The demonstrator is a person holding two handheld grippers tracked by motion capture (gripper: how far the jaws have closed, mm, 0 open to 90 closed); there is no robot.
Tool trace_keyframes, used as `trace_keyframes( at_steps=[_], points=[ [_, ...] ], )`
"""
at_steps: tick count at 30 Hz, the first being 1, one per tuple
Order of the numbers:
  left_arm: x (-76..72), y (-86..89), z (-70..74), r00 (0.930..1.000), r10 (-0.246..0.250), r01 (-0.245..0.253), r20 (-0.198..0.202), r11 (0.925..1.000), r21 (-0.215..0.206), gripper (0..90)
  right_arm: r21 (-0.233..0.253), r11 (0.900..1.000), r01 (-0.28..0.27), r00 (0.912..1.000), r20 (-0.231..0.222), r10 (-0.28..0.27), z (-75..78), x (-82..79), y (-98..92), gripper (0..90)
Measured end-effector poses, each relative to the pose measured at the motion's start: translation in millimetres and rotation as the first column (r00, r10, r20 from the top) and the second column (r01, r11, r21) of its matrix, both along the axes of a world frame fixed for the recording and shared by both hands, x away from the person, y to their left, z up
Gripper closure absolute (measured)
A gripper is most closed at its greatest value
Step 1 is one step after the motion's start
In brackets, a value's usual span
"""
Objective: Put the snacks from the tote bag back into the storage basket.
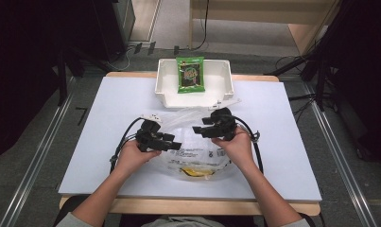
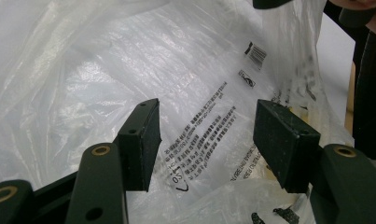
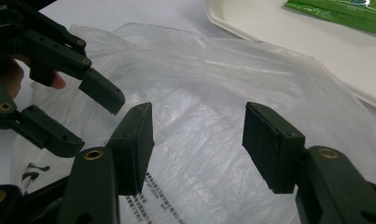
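Inside the white bin [image 1: 165, 82] at the table's far edge lies a green snack packet [image 1: 190, 74]. Nearer, a clear plastic bag [image 1: 194, 142] holding something yellow [image 1: 195, 172] lies flat mid-table. Both the left gripper [image 1: 177, 145] and right gripper [image 1: 197, 129] hover over it, jaws spread, holding nothing.

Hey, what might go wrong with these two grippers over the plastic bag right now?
Both the left gripper and right gripper are open above the thin clear plastic bag, so a pinch may catch only one loose layer and slip. The crinkled film could also tear. The yellow item inside might slide out.
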State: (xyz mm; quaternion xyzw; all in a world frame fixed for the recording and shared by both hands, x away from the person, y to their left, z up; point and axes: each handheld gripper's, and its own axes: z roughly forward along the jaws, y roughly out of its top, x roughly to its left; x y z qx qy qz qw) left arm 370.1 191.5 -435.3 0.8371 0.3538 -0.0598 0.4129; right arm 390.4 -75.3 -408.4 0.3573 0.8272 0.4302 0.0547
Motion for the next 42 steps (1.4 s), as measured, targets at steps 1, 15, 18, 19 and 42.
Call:
trace_keyframes(
  at_steps=[1, 15, 18, 19, 42],
  points=[
    [-0.1, -0.1, 0.3, 1.0000, -0.001, 0.001, 0.002, 1.0000, 0.001, 42.3, 0.002, 1.000, -0.001, 1.0000, 0.003, 0.001, -0.8, -2.3, 0.0, 44.2],
    [-0.6, -1.0, 1.5, 1.0000, -0.003, 0.003, 0.004, 1.0000, -0.001, 42.1, -0.025, 0.999, -0.028, 0.9994, 0.021, 0.029, -18.5, -32.6, -1.9, 43.8],
    [-1.6, -0.7, 2.4, 0.9999, -0.007, 0.007, 0.007, 1.0000, 0.006, 42.1, -0.027, 0.999, -0.031, 0.9993, 0.017, 0.032, -23.2, -38.1, -4.9, 43.7],
    [-1.6, -0.7, 2.4, 0.9999, -0.007, 0.007, 0.007, 1.0000, 0.006, 42.1, -0.025, 0.999, -0.030, 0.9994, 0.015, 0.031, -24.0, -39.1, -5.8, 43.7],
    [-2.9, -2.9, 2.7, 0.9997, -0.019, 0.019, 0.013, 0.9998, 0.006, 41.5, -0.020, 0.999, -0.030, 0.9996, -0.001, 0.030, -31.5, -39.1, -10.7, 43.8]
  ],
)
